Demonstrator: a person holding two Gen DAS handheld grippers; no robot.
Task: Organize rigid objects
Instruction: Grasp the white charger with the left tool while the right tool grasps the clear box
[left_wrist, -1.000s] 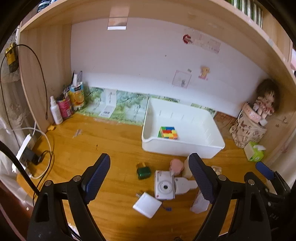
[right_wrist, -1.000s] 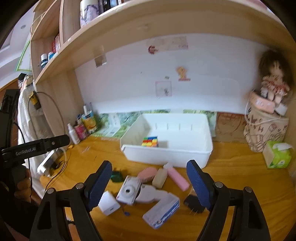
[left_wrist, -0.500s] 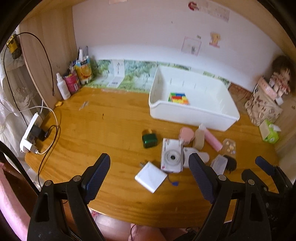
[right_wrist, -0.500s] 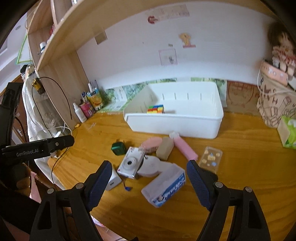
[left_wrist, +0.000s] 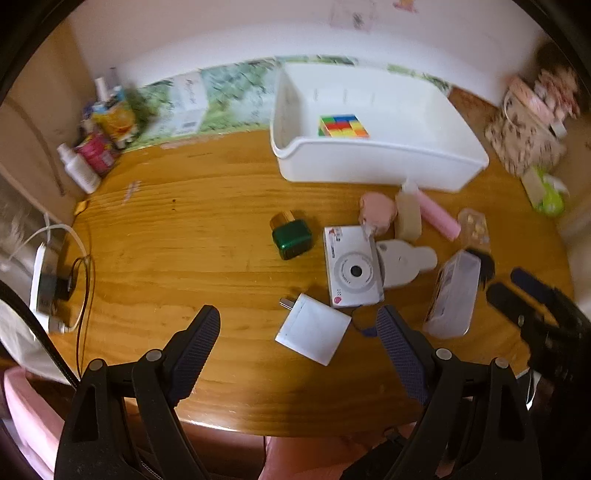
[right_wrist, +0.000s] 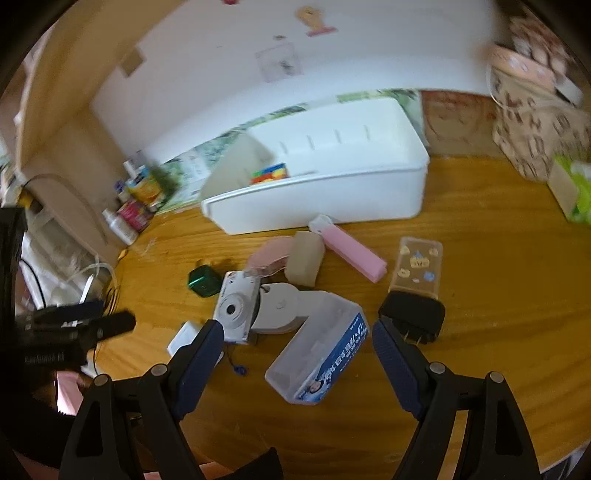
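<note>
Your left gripper (left_wrist: 297, 328) hangs over the bench (left_wrist: 184, 240) with its jaws spread wide and empty; the white charger (left_wrist: 313, 333) lies on the wood between them. Your right gripper (right_wrist: 297, 334) is likewise wide open and holds nothing, with the clear plastic box (right_wrist: 317, 356) lying between its jaws. In the left wrist view the white camera (left_wrist: 352, 271) sits at one o'clock of the charger, the green block (left_wrist: 291, 239) at eleven. The white bin (left_wrist: 380, 162) stands at twelve, holding only the colour cube (left_wrist: 343, 126).
</note>
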